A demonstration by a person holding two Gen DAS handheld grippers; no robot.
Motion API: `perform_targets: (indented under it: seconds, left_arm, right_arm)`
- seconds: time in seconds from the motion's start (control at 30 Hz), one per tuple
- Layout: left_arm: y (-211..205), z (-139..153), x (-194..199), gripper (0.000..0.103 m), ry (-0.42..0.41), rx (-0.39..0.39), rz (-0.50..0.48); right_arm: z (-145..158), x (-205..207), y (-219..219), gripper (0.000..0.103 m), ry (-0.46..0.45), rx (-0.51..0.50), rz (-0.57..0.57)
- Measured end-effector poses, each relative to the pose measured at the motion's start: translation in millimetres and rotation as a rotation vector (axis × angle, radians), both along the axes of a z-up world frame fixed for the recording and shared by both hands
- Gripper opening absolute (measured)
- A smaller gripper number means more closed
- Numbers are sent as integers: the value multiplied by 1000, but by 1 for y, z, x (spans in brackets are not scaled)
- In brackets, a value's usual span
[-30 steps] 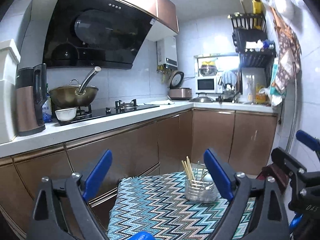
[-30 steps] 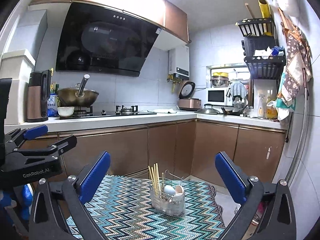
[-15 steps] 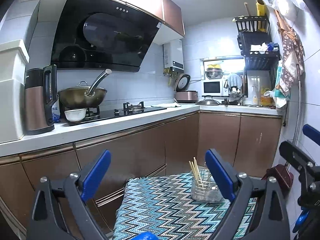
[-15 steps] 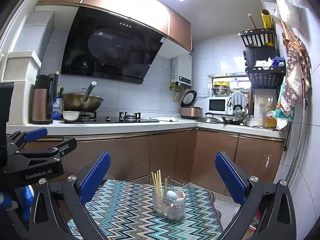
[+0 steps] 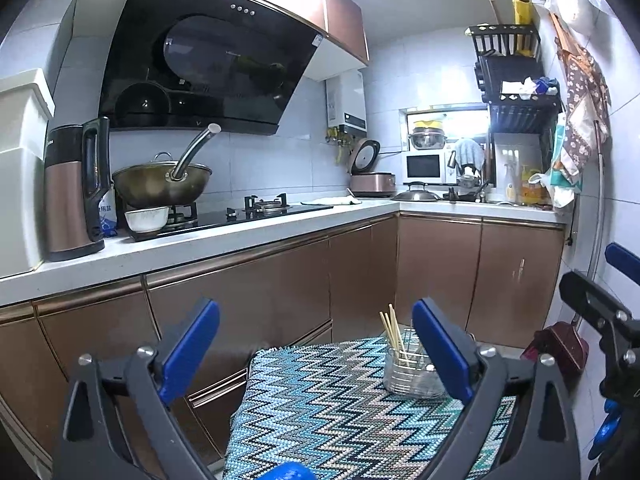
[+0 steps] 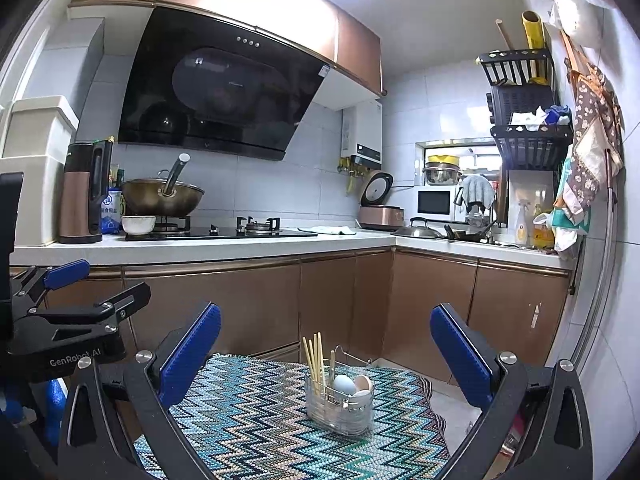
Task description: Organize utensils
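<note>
- Both grippers, left [image 5: 316, 354] and right [image 6: 326, 354], hang wide and empty.
- Ahead, a light wire caddy [image 6: 340, 406] holds stiff chopsticks [image 6: 314, 360], best pinched mid-shaft.

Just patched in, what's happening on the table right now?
Neither gripper holds anything. The left gripper and the right gripper are both open, above the zigzag cloth. The wire caddy stands on the cloth with chopsticks upright and spoons inside it.
</note>
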State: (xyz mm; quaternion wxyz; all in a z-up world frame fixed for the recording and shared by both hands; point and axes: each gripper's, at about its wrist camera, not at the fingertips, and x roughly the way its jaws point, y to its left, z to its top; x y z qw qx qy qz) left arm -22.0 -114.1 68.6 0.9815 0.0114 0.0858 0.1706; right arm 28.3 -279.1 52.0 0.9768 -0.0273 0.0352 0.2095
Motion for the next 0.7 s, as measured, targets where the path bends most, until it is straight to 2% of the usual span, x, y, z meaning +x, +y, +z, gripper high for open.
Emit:
perform_targets:
  seconds: [0.7]
  left_arm:
    - [-2, -7, 6, 98, -6, 40, 10]
  right_arm:
    - [-8, 10, 0, 103, 16, -3, -22]
